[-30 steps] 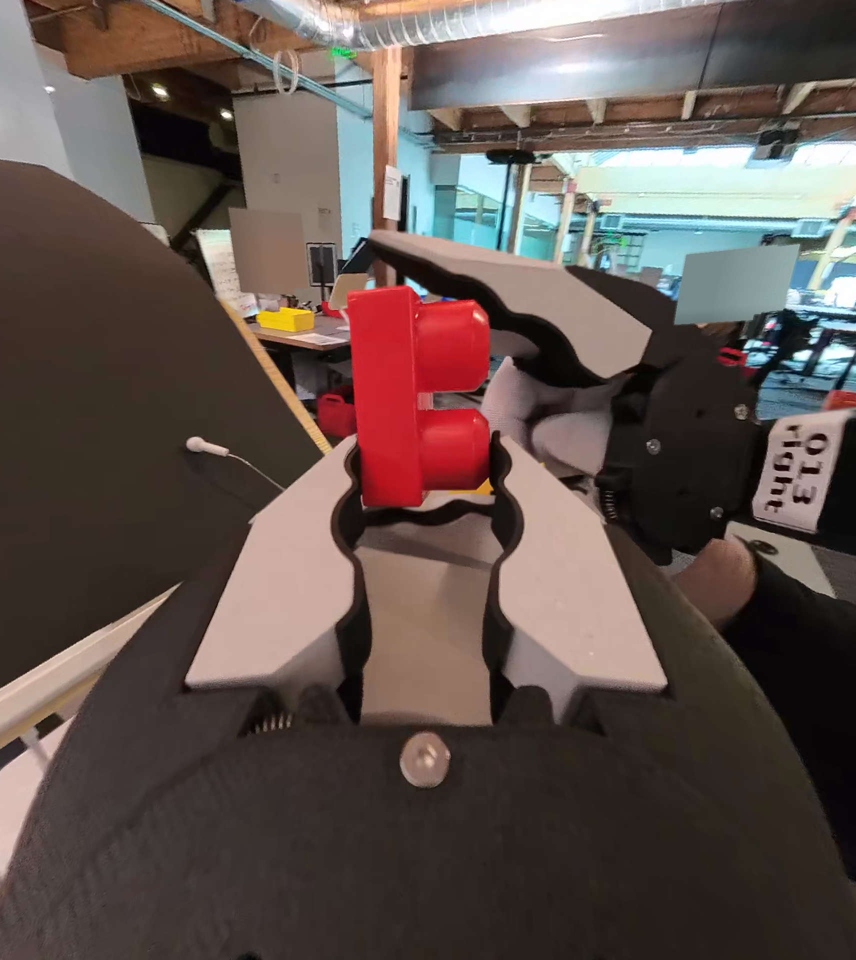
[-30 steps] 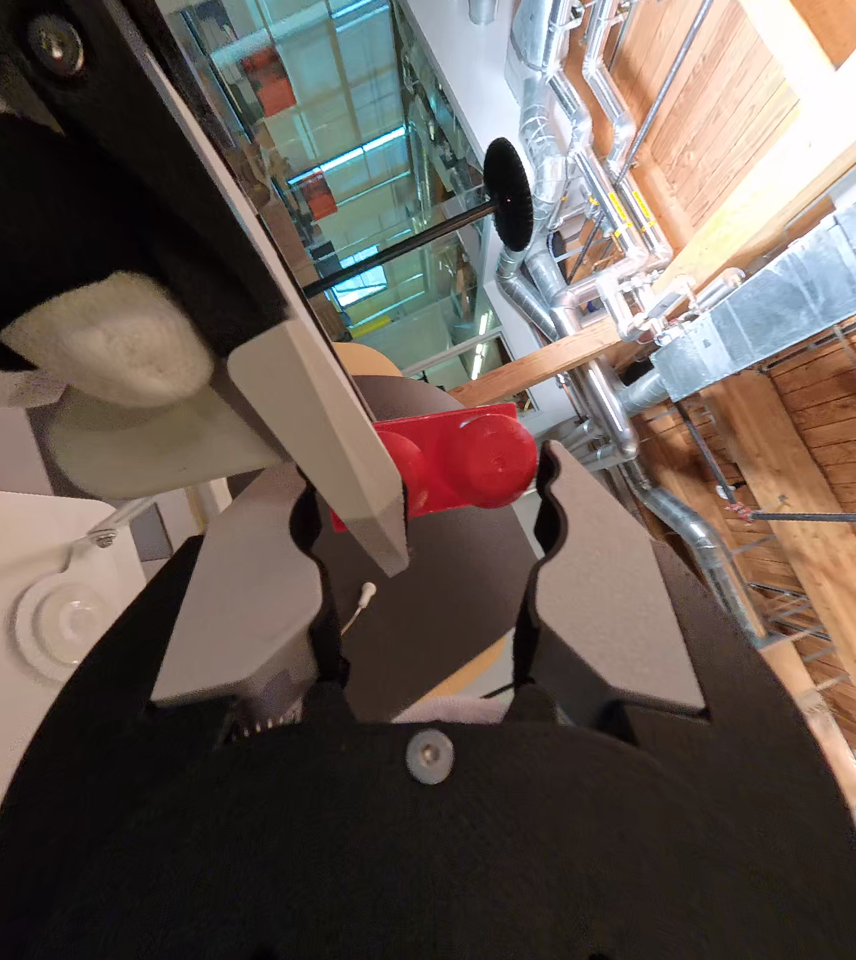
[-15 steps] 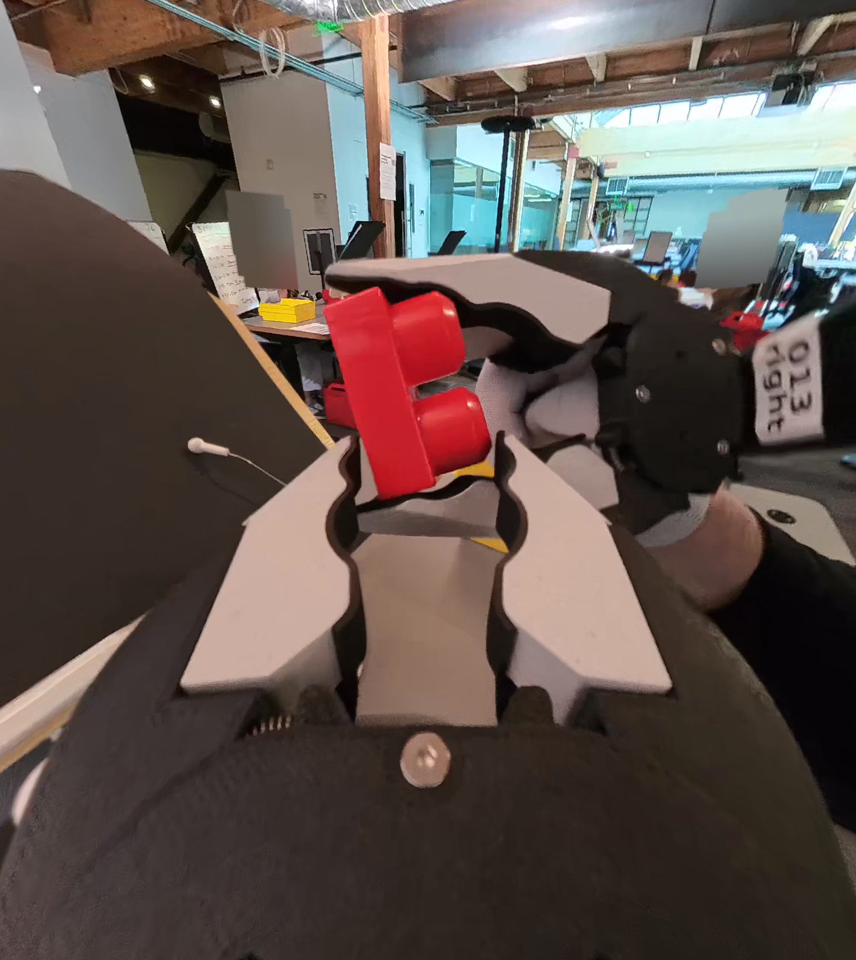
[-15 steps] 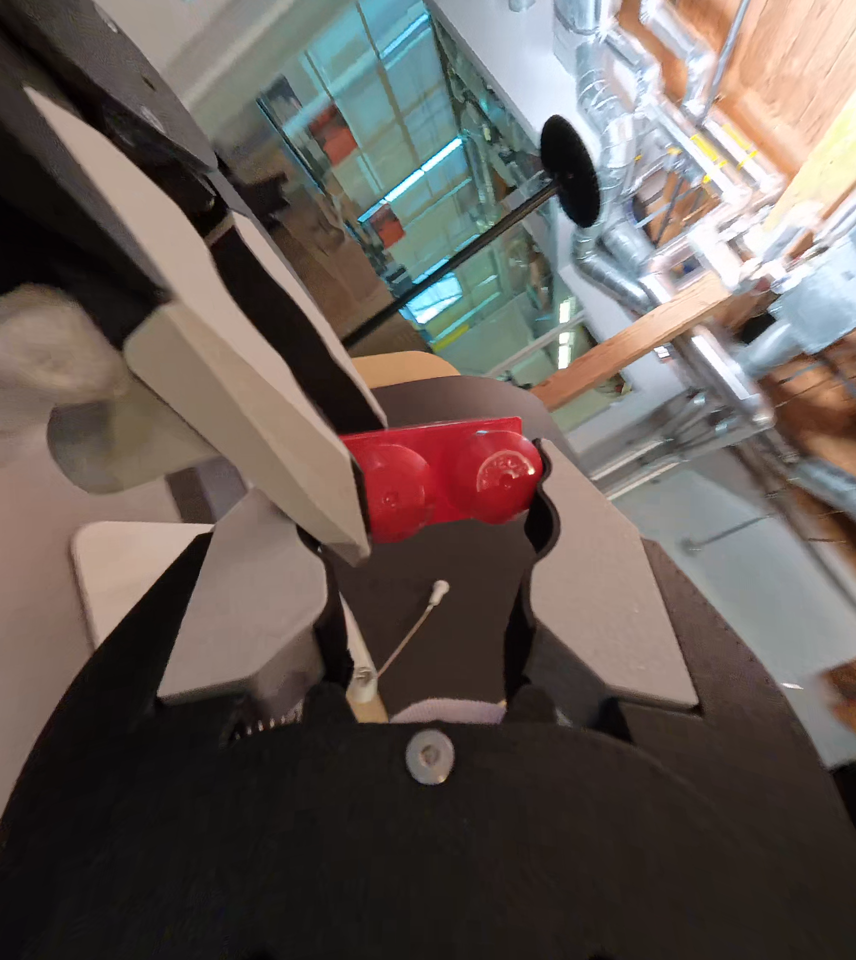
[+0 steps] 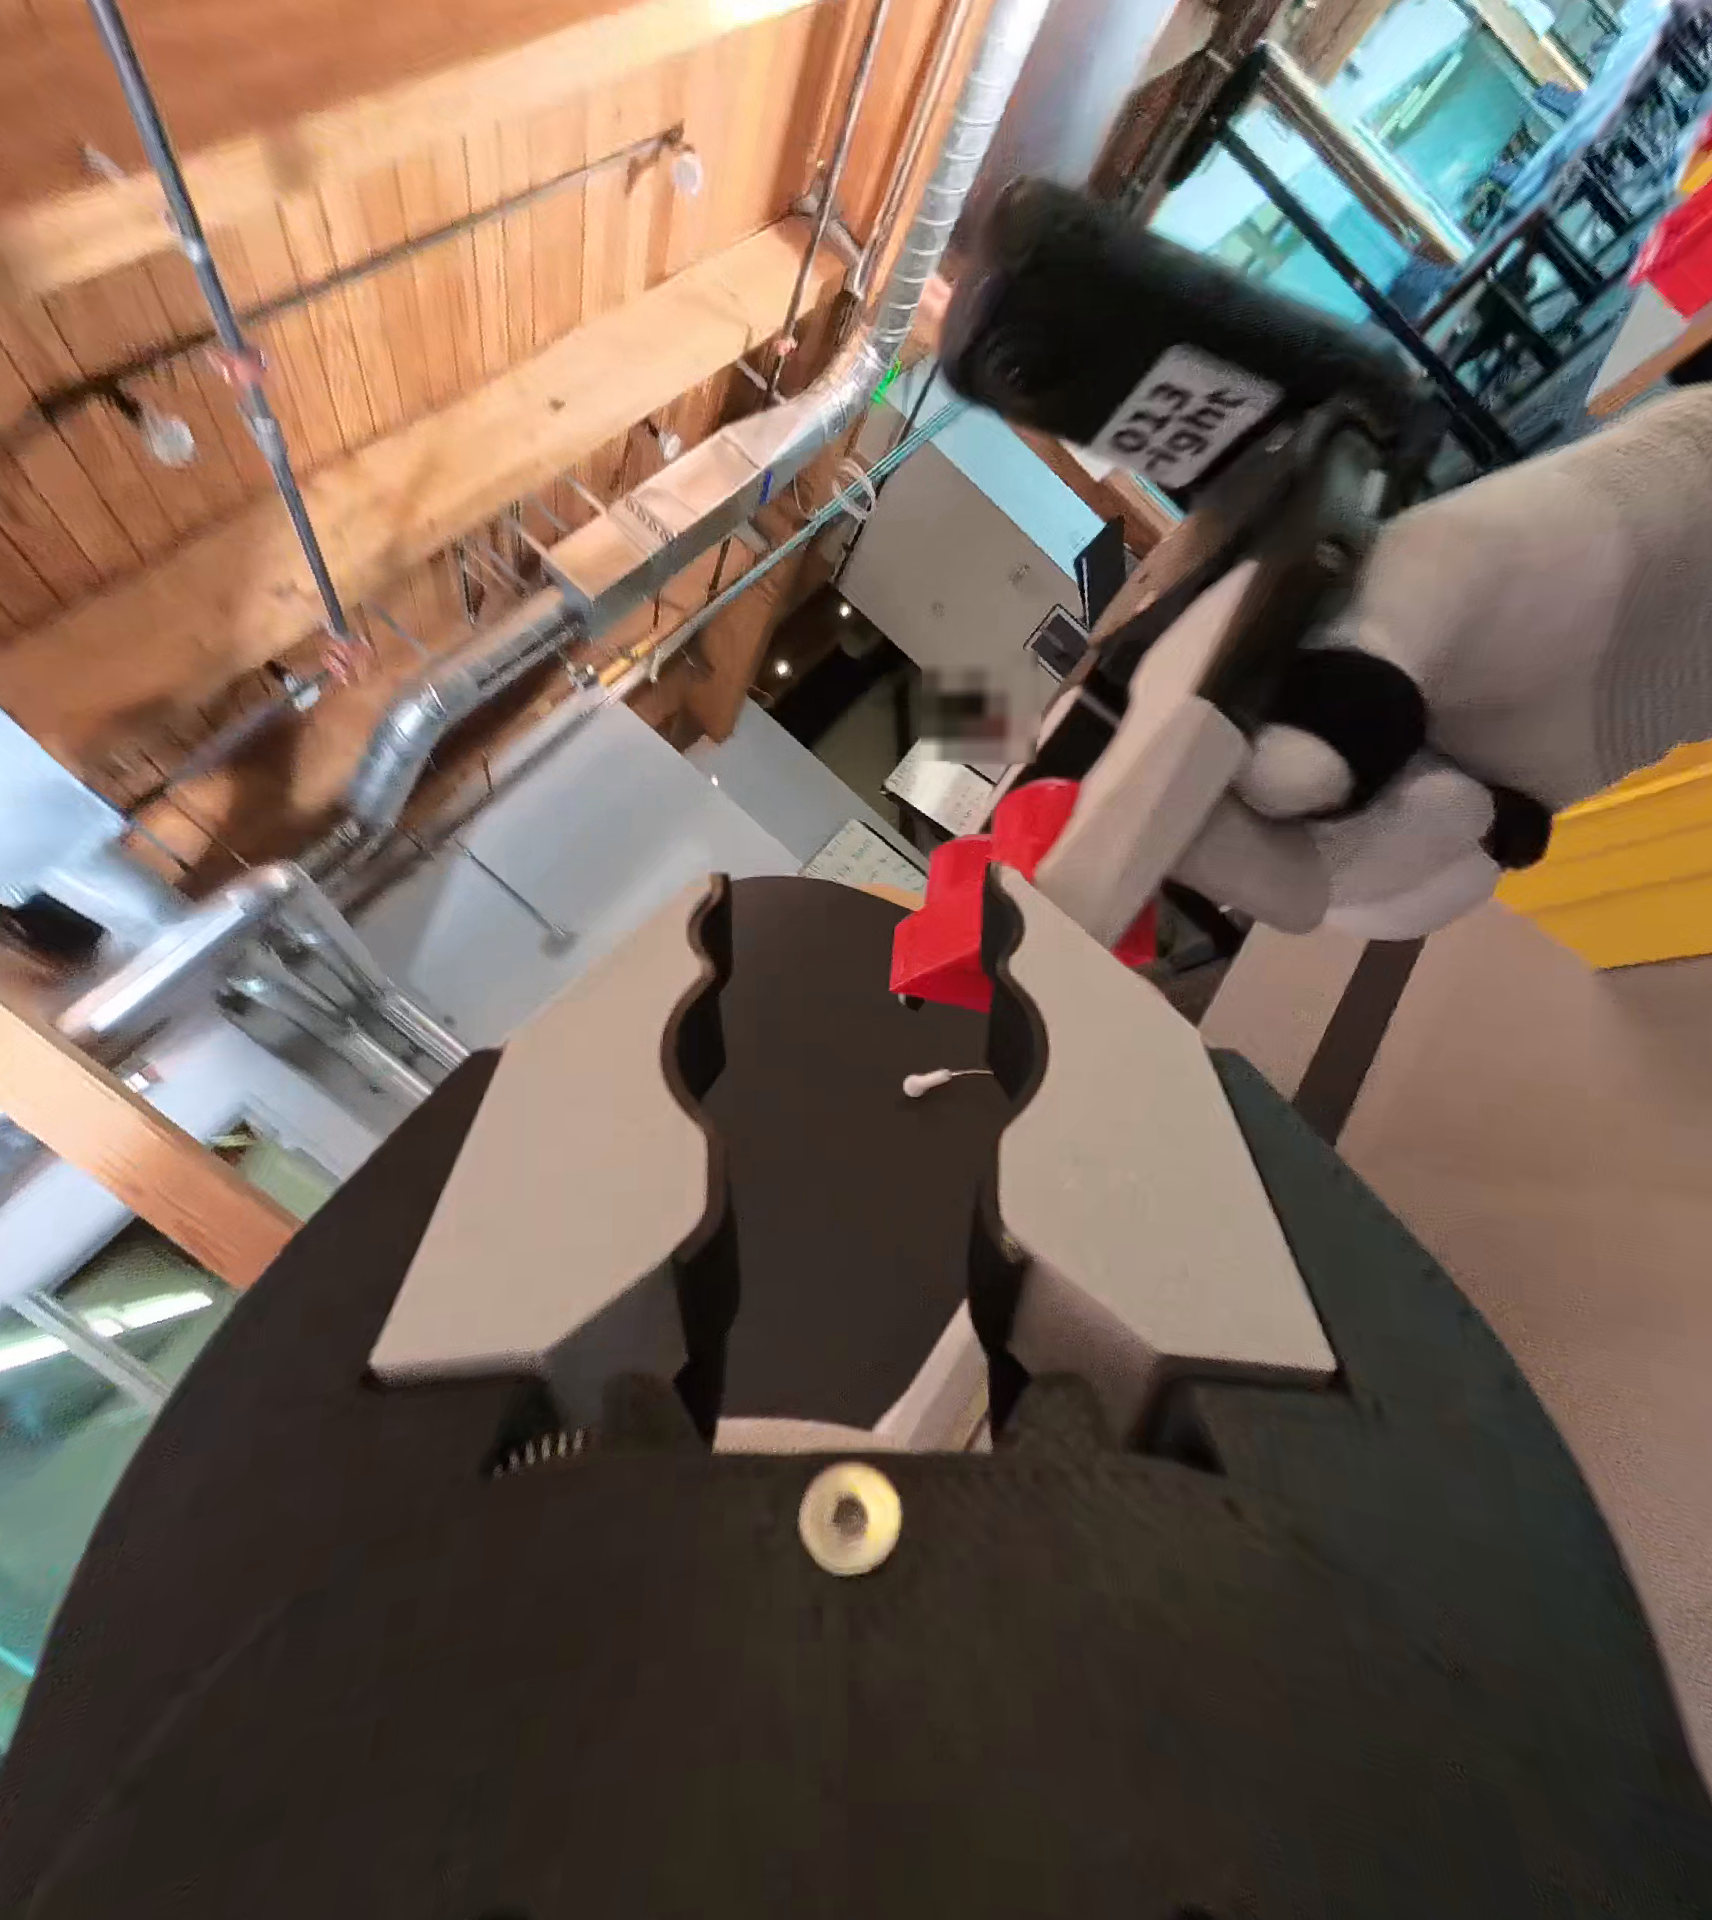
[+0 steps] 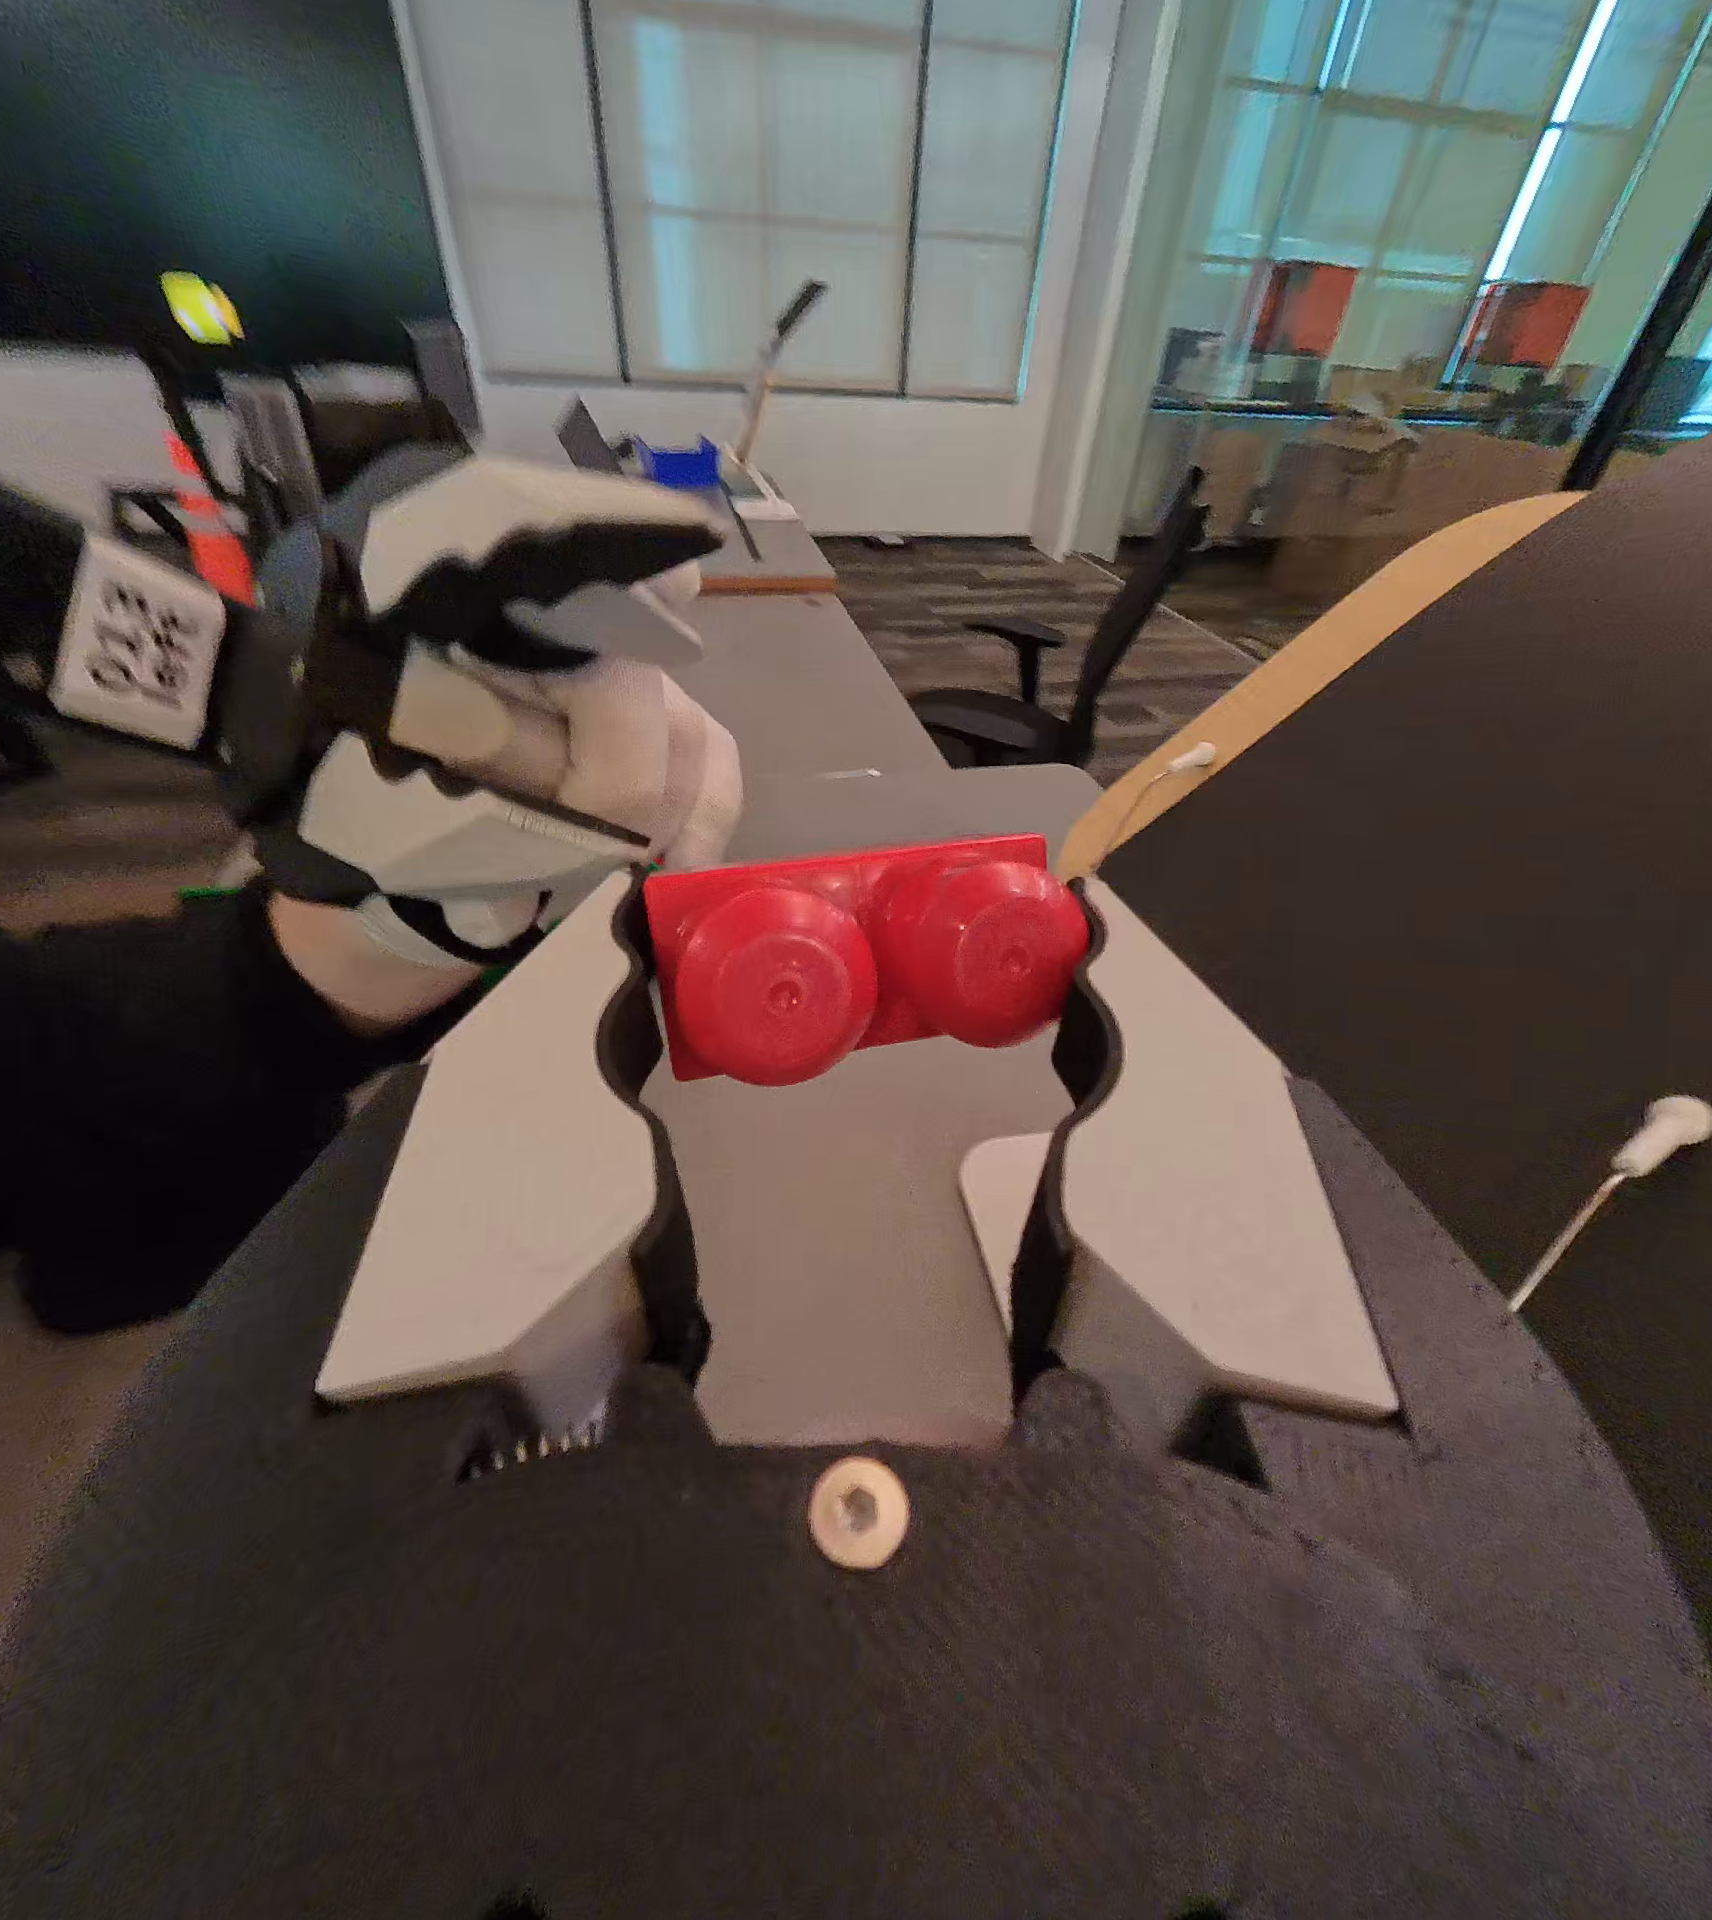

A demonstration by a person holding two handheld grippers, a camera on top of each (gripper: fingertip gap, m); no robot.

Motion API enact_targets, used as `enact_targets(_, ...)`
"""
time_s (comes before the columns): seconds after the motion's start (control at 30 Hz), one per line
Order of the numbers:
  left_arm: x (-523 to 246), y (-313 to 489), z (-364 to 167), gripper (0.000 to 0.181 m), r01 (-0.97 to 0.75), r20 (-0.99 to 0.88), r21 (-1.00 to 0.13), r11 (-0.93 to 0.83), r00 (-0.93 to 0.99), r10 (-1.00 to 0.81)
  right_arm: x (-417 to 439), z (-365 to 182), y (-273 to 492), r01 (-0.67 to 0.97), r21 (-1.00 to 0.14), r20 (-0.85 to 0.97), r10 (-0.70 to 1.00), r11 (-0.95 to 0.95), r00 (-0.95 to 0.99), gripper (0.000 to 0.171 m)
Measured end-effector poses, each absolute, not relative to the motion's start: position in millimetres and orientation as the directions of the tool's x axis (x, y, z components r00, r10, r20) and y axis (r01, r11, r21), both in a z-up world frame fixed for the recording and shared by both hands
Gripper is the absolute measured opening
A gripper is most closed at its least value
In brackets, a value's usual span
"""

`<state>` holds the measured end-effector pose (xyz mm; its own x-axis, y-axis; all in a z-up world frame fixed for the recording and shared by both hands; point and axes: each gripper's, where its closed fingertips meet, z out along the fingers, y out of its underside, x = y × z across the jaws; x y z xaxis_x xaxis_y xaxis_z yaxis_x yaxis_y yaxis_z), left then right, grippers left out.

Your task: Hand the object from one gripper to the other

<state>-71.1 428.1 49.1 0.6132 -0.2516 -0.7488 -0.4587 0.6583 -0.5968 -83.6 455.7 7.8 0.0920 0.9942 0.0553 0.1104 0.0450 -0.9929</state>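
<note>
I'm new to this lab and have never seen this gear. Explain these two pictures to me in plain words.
No robot here: a person holds a hand-squeezed two-finger tool in each gloved hand. Each tool carries a camera looking along its own fingers, so it fills the bottom of its picture. The left wrist view shows the left gripper, jaws apart and empty. The right wrist view shows the right gripper, jaws closed on a red block with two round studs, held in the air above a grey desk. The other tool appears farther off in each picture.
</note>
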Motion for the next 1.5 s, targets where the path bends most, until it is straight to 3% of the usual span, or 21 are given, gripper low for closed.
enact_targets(0.07, -68.4, 425.5, 46.9, 0.048, -0.483, -0.782, -0.536, 0.693, 0.594, -0.191, -81.4, 9.6, 461.1, 0.058, -0.998, -0.018, 0.997, -0.022, 0.076, 0.076)
enact_targets(0.3, -73.0, 434.2, 36.9, 0.066, -0.531, -0.816, -0.478, 0.699, 0.564, -0.13, -71.0, 24.7, 469.9, -0.139, -0.969, -0.199, 0.979, -0.202, -0.038, 0.076)
enact_targets(0.53, -52.8, 454.5, 6.9, 0.081, -0.639, -0.872, -0.413, 0.649, 0.482, -0.081, -85.3, 6.0, 428.2, -0.024, -0.969, -0.23, 0.932, -0.246, -0.281, 0.076)
enact_targets(0.63, -46.6, 457.0, -1.0, 0.07, -0.668, -0.892, -0.375, 0.643, 0.45, -0.053, -93.2, -0.2, 417.9, 0.009, -0.969, -0.236, 0.918, -0.246, -0.32, 0.076)
enact_targets(0.77, -49.2, 457.7, 2.4, 0.035, -0.692, -0.887, -0.347, 0.634, 0.461, 0.018, -98.3, -5.4, 412.3, 0.03, -0.968, -0.243, 0.908, -0.248, -0.34, 0.076)
enact_targets(0.93, -58.2, 464.6, 7.0, 0.034, -0.724, -0.874, -0.368, 0.584, 0.483, 0.049, -104.5, -0.2, 423.2, 0.003, -0.976, -0.213, 0.949, -0.218, -0.233, 0.079)
enact_targets(1.0, -64.1, 468.0, 9.8, 0.034, -0.744, -0.871, -0.374, 0.554, 0.487, 0.067, -104.2, 1.4, 434.3, 0.009, -0.988, -0.153, 0.981, -0.153, -0.123, 0.087)
enact_targets(1.13, -75.9, 479.9, 8.8, 0.034, -0.789, -0.874, -0.408, 0.46, 0.483, 0.054, -98.9, 6.5, 451.5, 0.09, -0.996, 0.037, 0.993, 0.027, 0.11, 0.085)
enact_targets(1.37, -87.6, 493.9, 4.5, 0.034, -0.856, -0.884, -0.417, 0.306, 0.46, 0.085, -94.9, -3.9, 472.0, 0.342, -0.926, 0.287, 0.888, 0.161, 0.36, 0.063)
enact_targets(1.5, -88.9, 496.6, 3.0, 0.034, -0.863, -0.88, -0.426, 0.271, 0.465, 0.099, -99.7, -1.9, 471.1, 0.318, -0.935, 0.276, 0.886, 0.157, 0.372, 0.049)
